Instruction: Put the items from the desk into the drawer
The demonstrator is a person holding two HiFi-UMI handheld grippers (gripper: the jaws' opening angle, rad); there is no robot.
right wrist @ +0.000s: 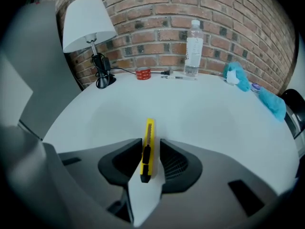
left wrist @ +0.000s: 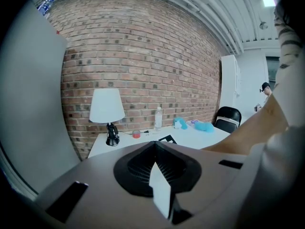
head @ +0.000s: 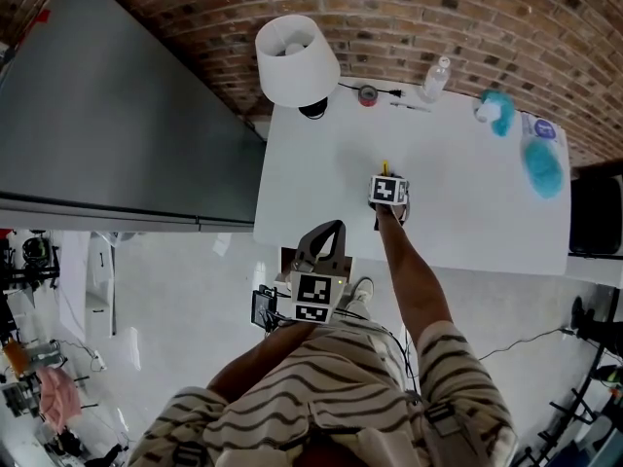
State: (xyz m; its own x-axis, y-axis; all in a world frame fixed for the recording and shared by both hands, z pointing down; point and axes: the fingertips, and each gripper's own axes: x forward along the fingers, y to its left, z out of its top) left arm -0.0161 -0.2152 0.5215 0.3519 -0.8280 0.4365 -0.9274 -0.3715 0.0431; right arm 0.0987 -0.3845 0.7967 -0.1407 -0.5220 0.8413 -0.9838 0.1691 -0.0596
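Yellow plastic utility knife sat clamped between the right gripper jaws on the white desk, the left gripper closed and empty, so pickup seemed underway, with lifting toward the unseen drawer next.

The right arm is reaching out straight, bare forearm crossing the desk's near edge, and the right gripper is pinching a yellow utility knife between its jaws. The left arm is bending close to the body, holding the left gripper just off the near edge, jaws pressed together with nothing between them.
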